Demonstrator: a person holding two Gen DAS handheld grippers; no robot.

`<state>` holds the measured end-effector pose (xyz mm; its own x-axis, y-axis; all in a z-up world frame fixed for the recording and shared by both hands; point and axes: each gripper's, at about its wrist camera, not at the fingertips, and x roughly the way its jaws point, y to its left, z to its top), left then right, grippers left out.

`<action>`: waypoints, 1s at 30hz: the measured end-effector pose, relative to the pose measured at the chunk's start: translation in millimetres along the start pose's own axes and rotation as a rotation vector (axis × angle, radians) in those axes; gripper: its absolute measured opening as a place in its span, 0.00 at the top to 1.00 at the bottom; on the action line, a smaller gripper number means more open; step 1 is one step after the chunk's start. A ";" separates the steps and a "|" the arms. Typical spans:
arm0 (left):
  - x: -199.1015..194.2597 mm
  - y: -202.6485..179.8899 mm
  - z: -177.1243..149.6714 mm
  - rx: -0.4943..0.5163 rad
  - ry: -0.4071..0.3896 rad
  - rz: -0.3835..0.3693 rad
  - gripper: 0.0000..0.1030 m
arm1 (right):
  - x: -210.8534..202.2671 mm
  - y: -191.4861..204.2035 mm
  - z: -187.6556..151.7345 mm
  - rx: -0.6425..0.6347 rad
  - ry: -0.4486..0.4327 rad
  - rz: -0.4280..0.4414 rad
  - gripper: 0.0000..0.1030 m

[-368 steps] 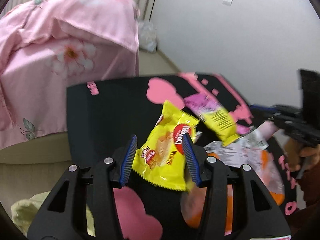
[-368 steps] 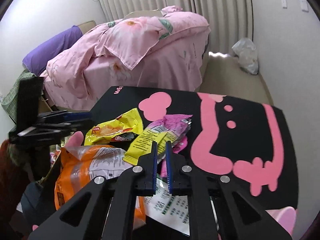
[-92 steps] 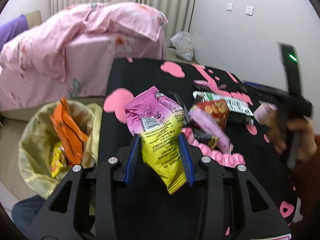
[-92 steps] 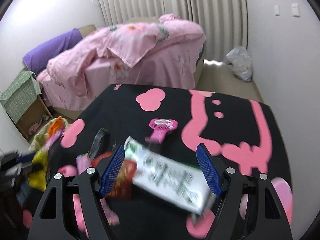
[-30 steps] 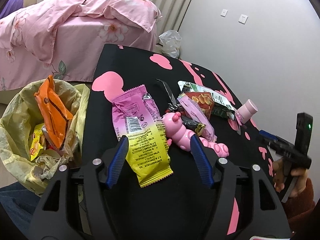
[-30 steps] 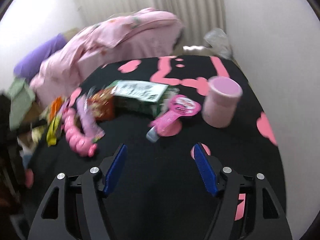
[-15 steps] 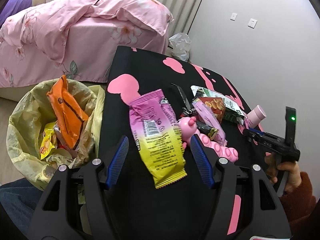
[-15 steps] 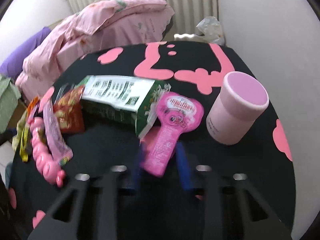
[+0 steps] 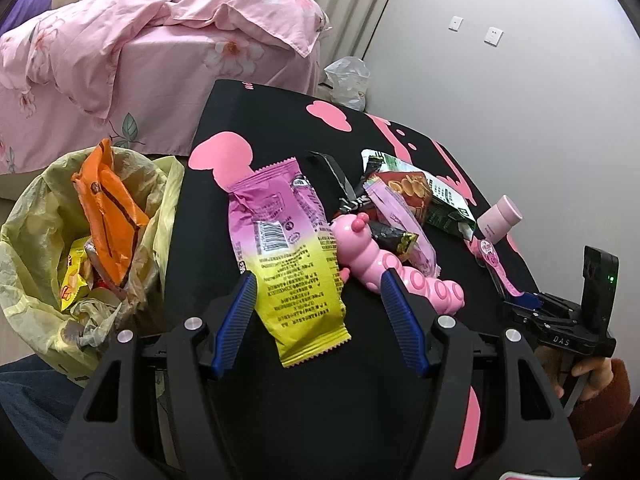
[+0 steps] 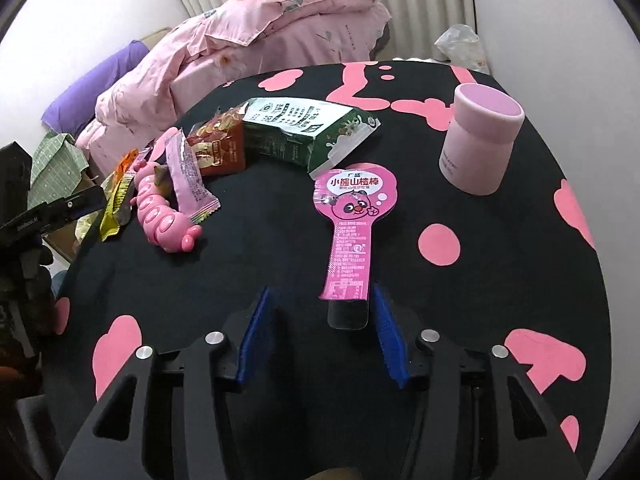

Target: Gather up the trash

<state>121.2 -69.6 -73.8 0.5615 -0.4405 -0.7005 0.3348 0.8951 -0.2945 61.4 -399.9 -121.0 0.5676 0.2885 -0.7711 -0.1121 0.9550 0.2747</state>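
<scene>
Bed, pink floral quilt heaped on top, at 11 o'clock in the left wrist view, beyond the table's far edge

Table, black cover with pink blotches, bearing all loose litter

Bin bag, yellow, at 9 o'clock off the table's edge; orange wrapper upright inside, small yellow packet below it

Left gripper, fingers spread wide, gripping nothing; pink-and-yellow wrapper lying flat on the table between them, lower yellow end nearest the pads

Right gripper, fingers likewise spread, nothing clamped; tail of the pink lollipop-shaped packet lying between the tips, close to the right pad, round head at 12 o'clock

Green carton, on its side, at 11 o'clock of that packet, torn end touching or just above the packet's head

Pink cup, upright, at 2 o'clock in the right wrist view, apart from the carton

Pink caterpillar toy, at 3 o'clock of the two-tone wrapper, just beside it

Red snack bag, against the carton's left end

Slim pink sachet, draped over the caterpillar toy
</scene>
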 end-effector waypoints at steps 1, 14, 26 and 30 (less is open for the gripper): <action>-0.9 -0.2 -0.5 0.002 -0.002 0.004 0.41 | 0.1 2.8 2.4 -0.024 0.025 -0.010 0.53; -5.1 10.8 0.3 -0.074 -0.005 0.020 0.39 | 15.1 -6.1 49.4 -0.070 0.040 -0.108 0.53; 2.6 6.2 -1.4 -0.060 0.038 0.028 0.37 | 5.9 6.6 54.7 -0.136 -0.045 -0.121 0.90; 1.3 7.0 -0.3 -0.066 0.025 0.041 0.37 | -4.1 8.3 50.4 -0.127 -0.067 -0.099 0.90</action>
<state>124.0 -63.9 -76.9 0.5541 -0.4024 -0.7287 0.2613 0.9152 -0.3067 99.2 -396.7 -86.6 0.6340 0.1909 -0.7494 -0.1520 0.9809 0.1212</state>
